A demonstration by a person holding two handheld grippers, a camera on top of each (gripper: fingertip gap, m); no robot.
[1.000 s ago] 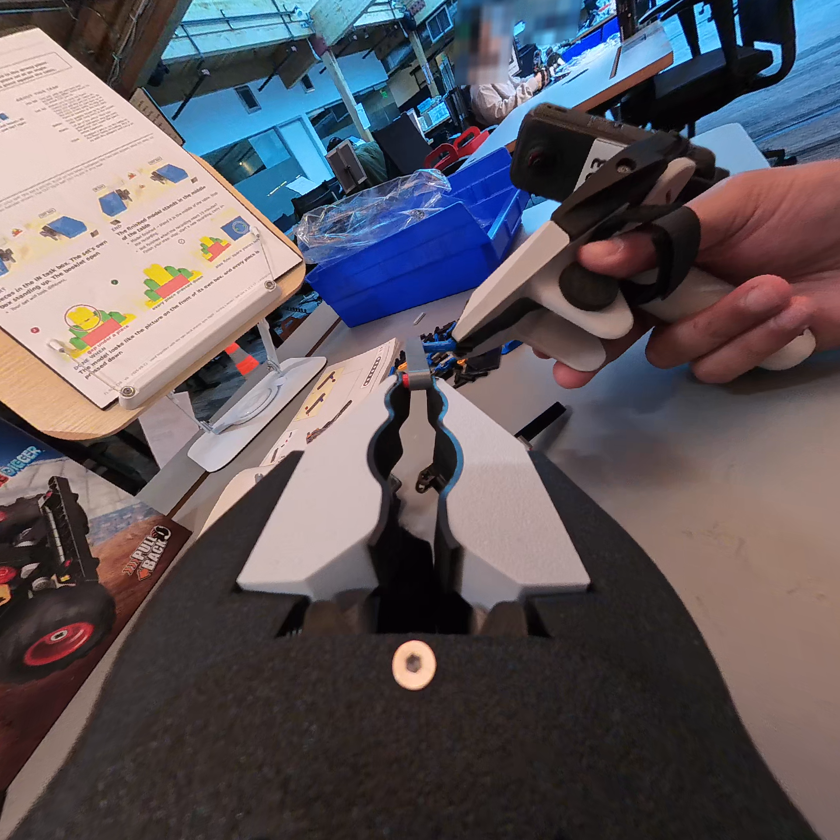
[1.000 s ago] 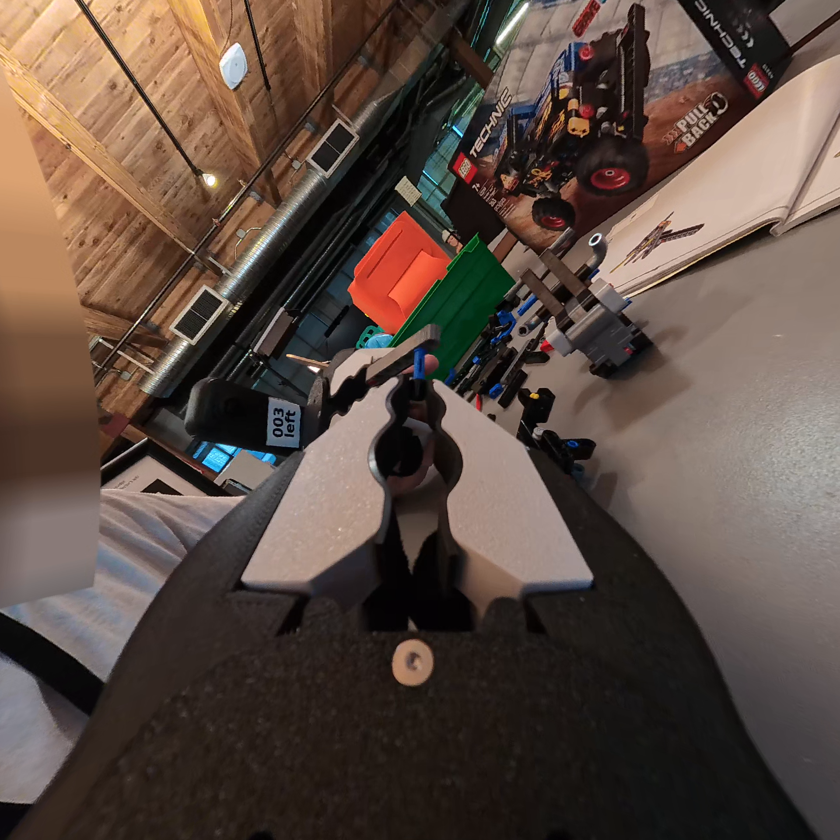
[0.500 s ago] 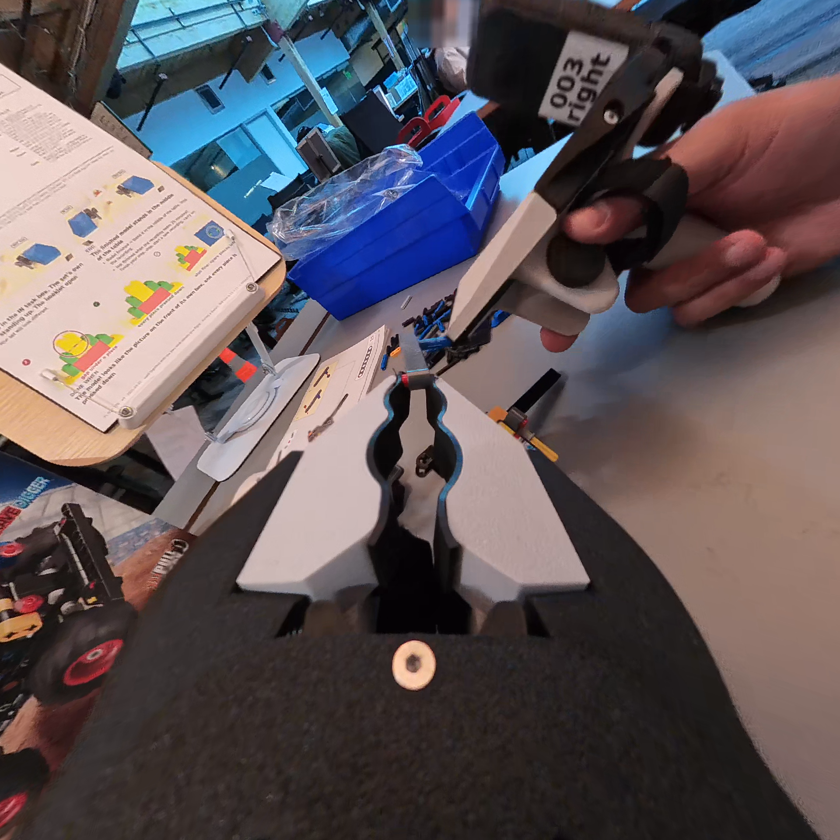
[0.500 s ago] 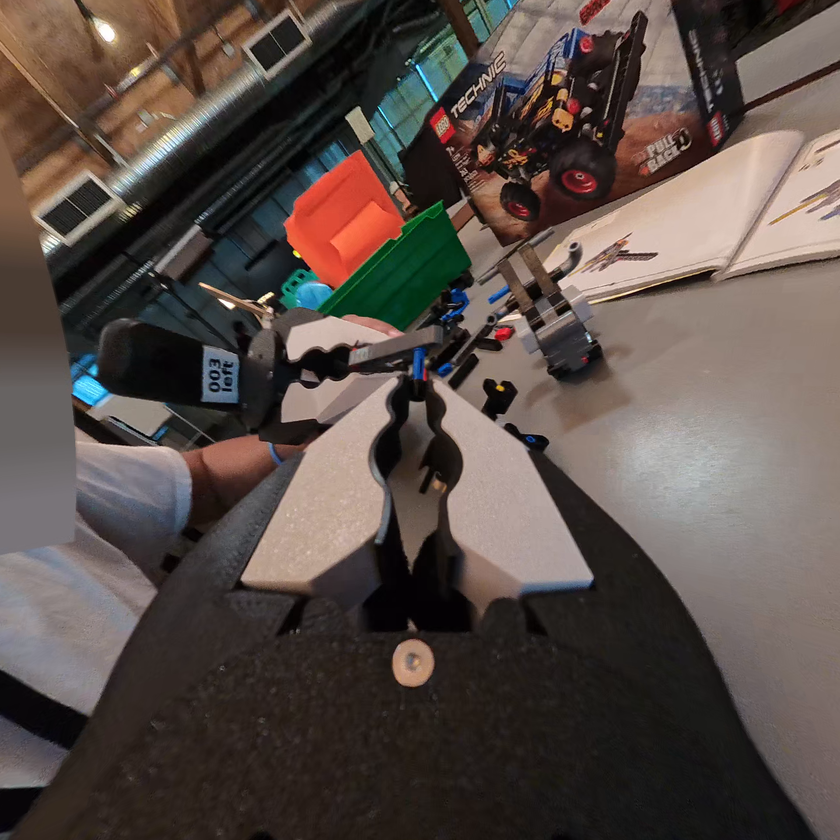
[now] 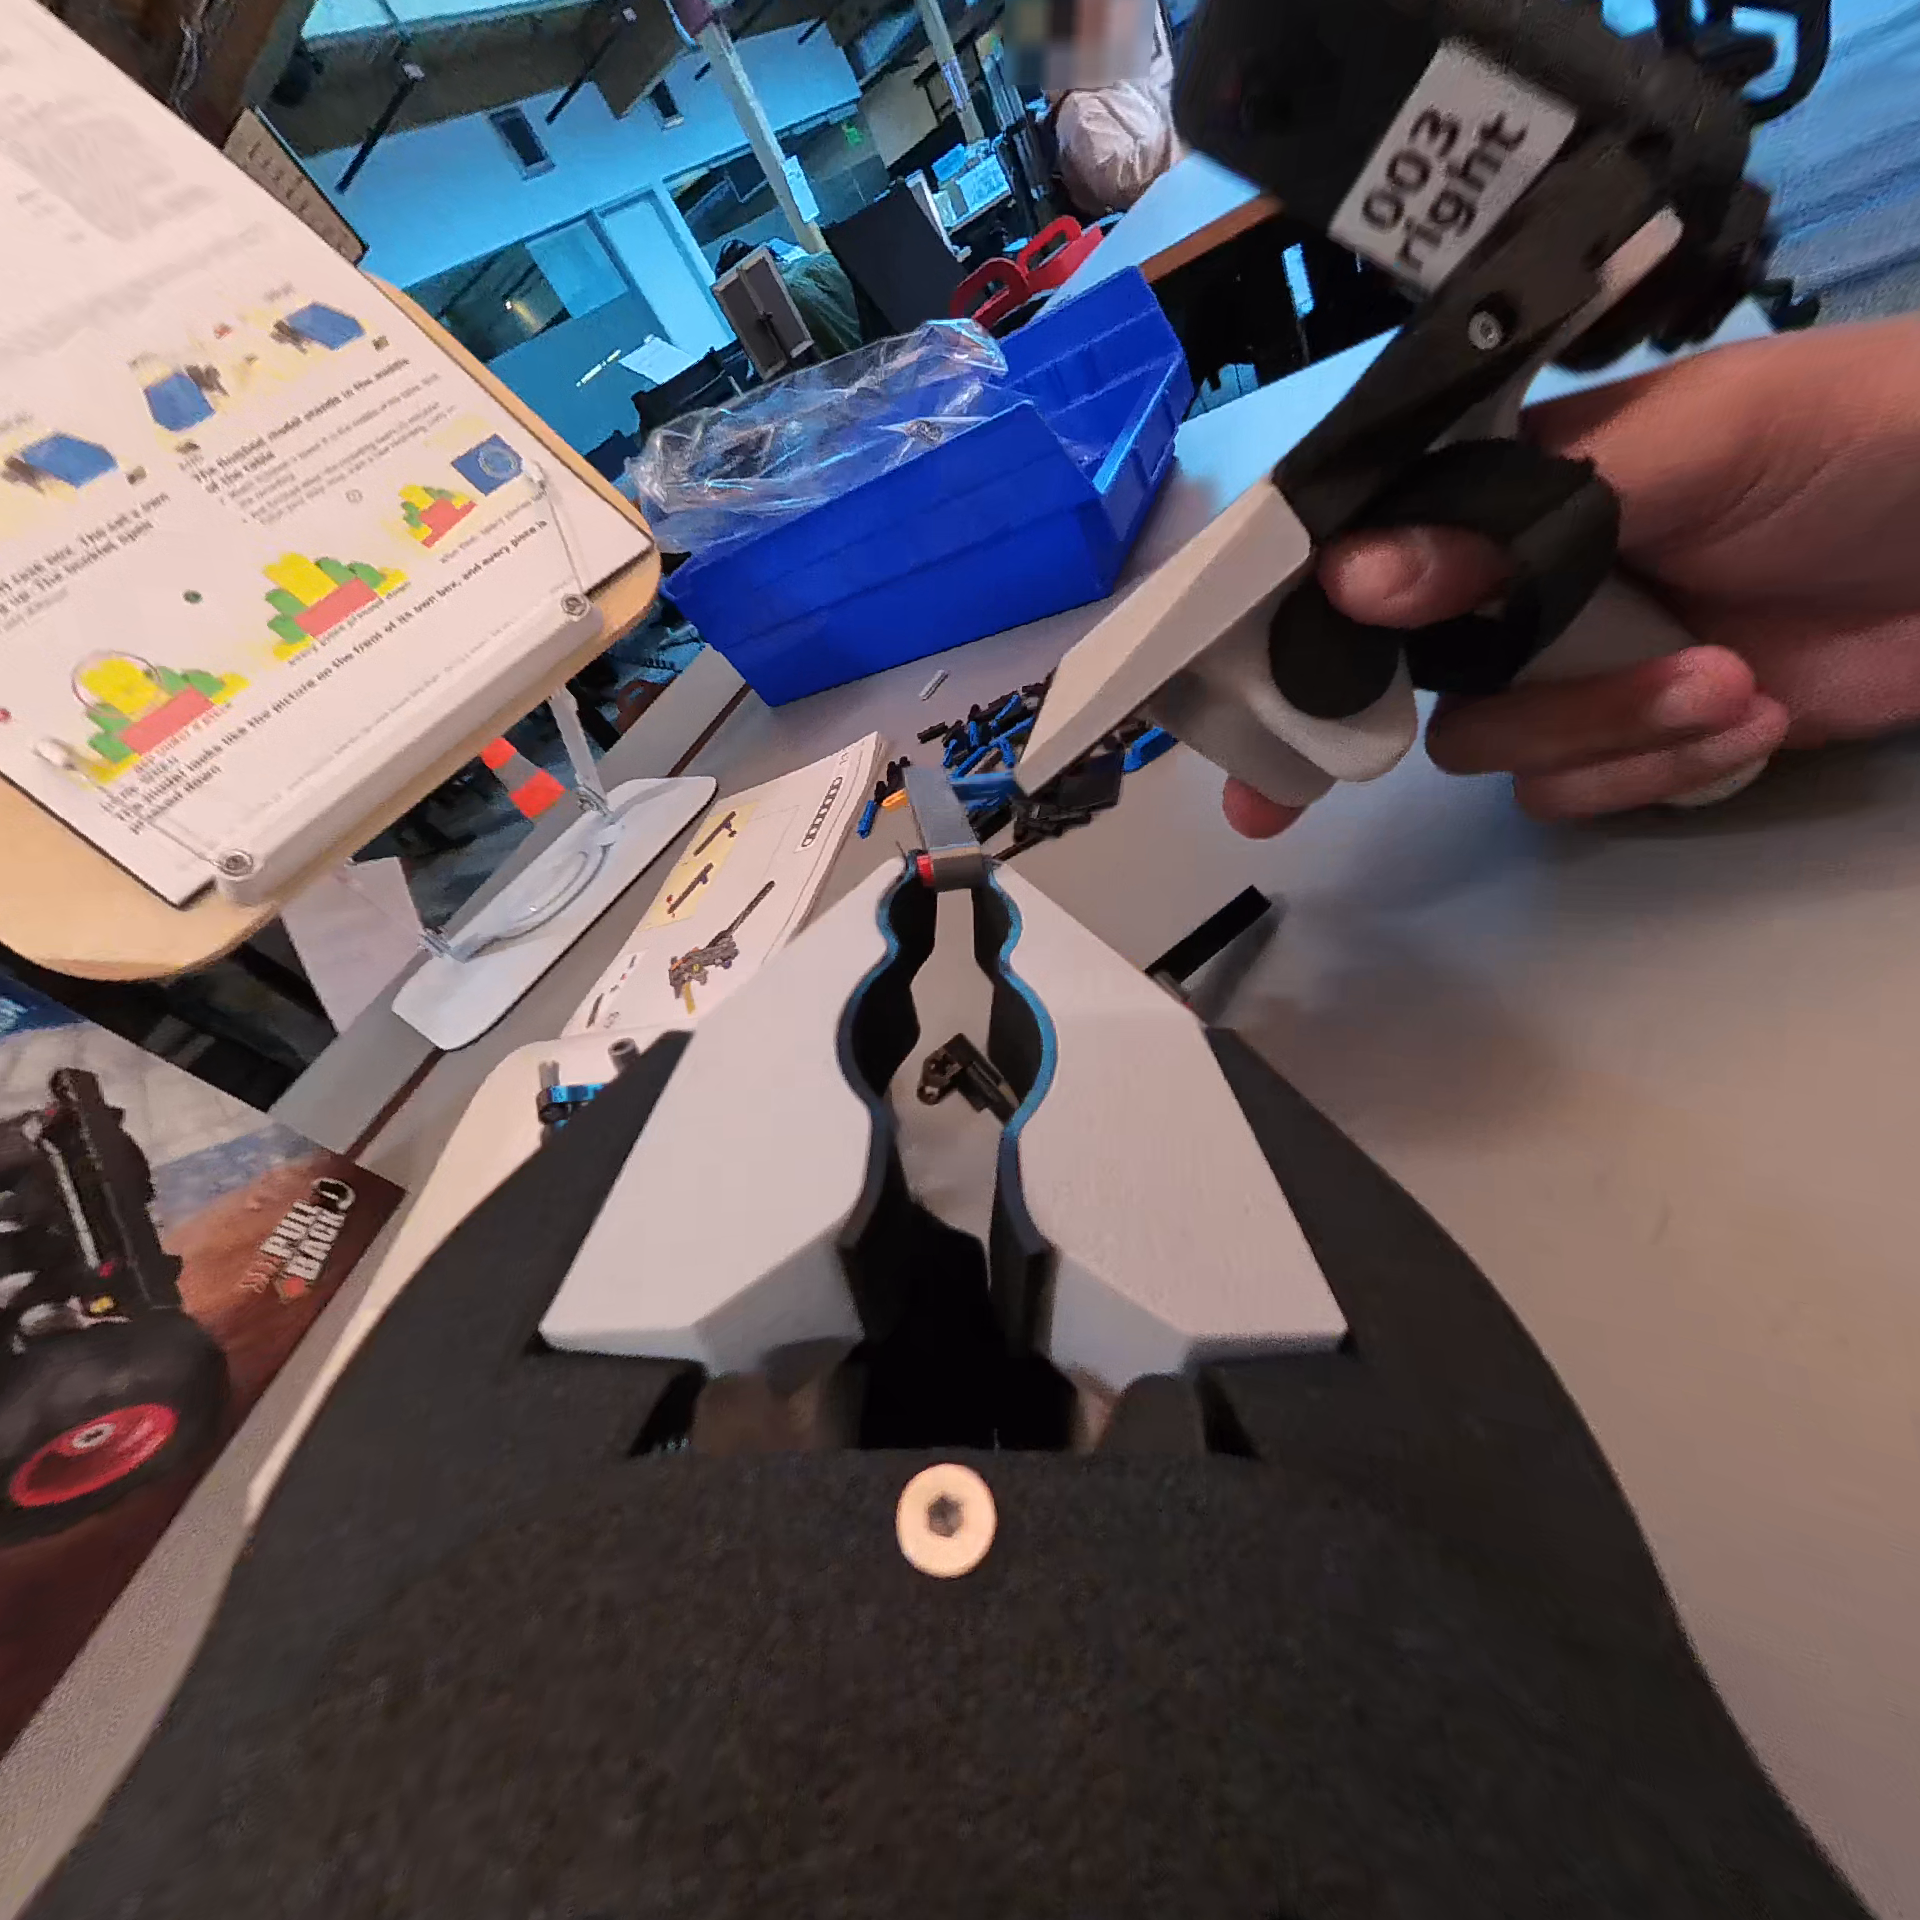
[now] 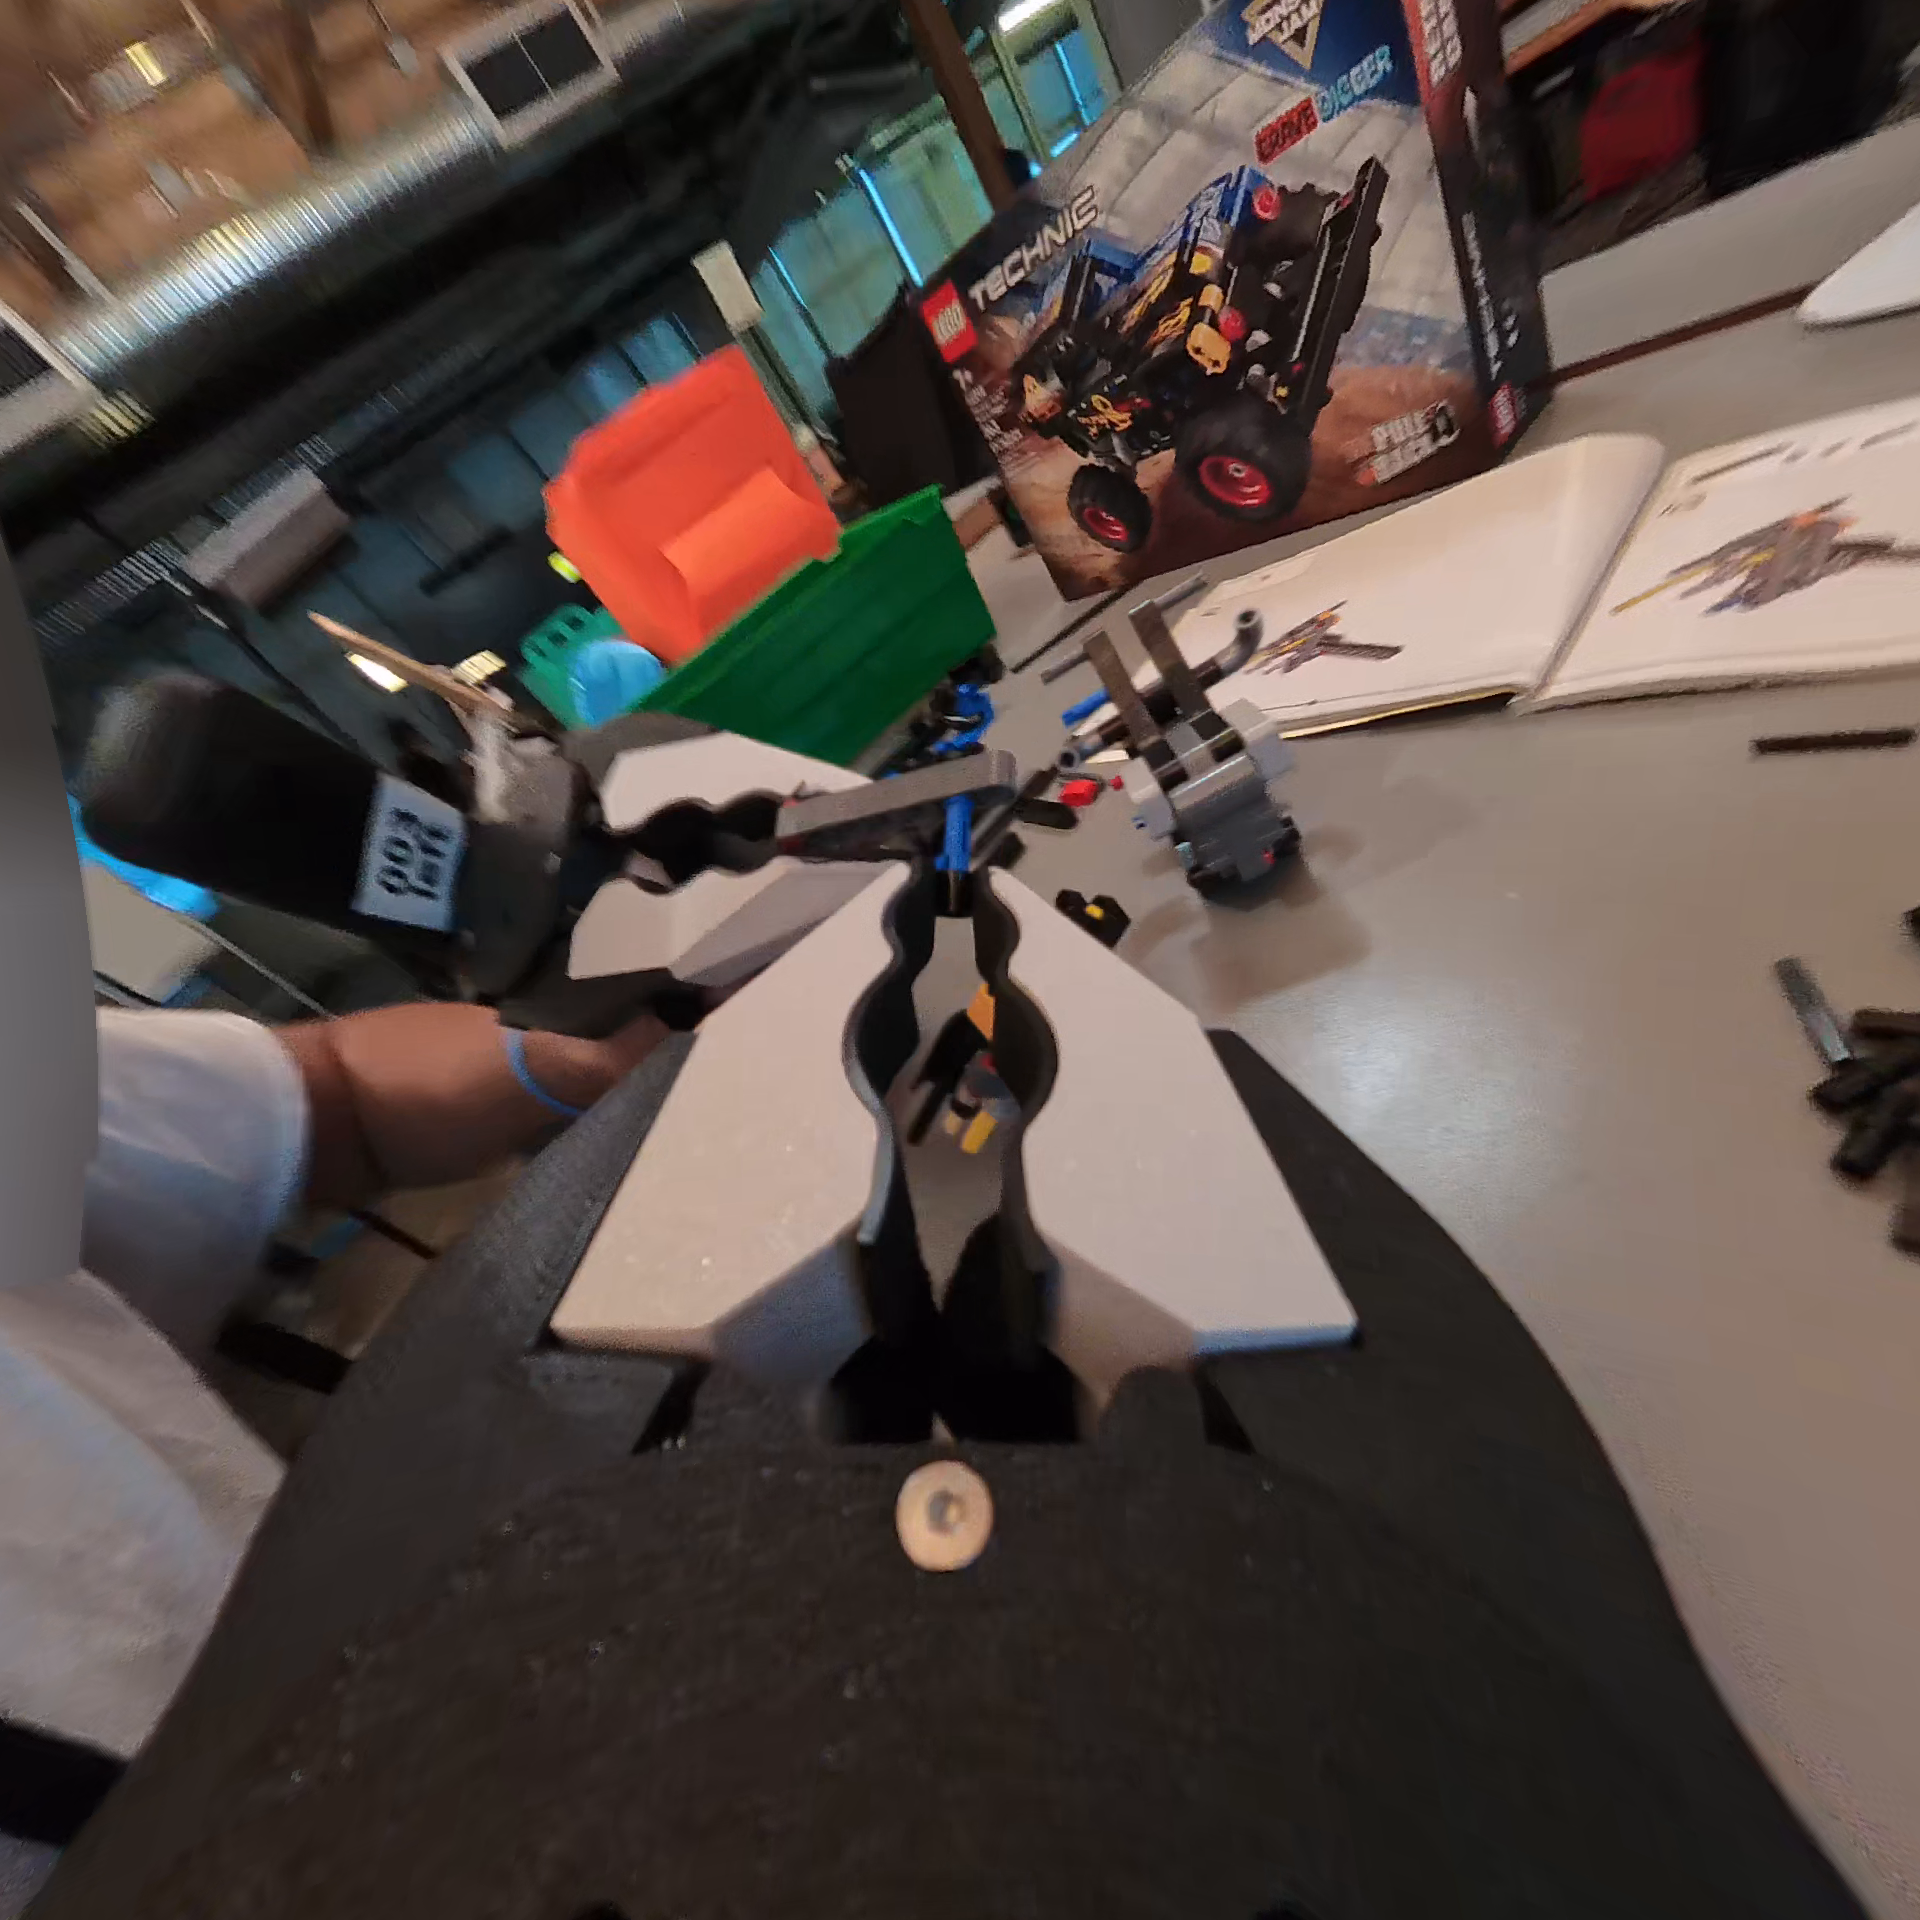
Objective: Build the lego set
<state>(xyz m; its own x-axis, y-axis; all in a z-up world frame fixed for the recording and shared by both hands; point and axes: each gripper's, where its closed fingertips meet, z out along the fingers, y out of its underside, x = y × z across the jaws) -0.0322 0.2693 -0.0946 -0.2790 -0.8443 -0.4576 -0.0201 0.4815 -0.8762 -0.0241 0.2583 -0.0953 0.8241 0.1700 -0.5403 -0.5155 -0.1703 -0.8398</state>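
Over on the left, the tilted white instruction sheet on its wooden stand (image 5: 260, 499) is propped up facing the builder, presumably so the steps can be read with both hands full. Moving in, the left gripper (image 5: 943, 871) has its jaws pinched narrow on a long flat grey lego beam (image 5: 940, 826), gripped at one end so the free end sticks out forward. That looks deliberate: the open holes are offered up. And here comes the right gripper (image 6: 951, 883), jaws nearly closed on a small blue-and-black lego pin (image 6: 956, 831), its tip right at the beam, seemingly being pressed into a hole (whether it is seated, I can't tell).

Behind them, the part-built grey and black lego chassis block (image 6: 1210, 790) waits on the grey table (image 6: 1455, 1039), near the open white instruction booklet (image 6: 1507, 582).

Containers now: the stacked blue plastic bins (image 5: 935, 530) carry a crumpled clear plastic bag (image 5: 821, 426) with a few dark bits inside. From the right wrist view, a green plastic bin (image 6: 842, 644) holds an orange bin (image 6: 686, 499) tipped into it; their contents are hidden. Loose black and blue pins (image 5: 997, 717) lie scattered just in front of the blue bins.
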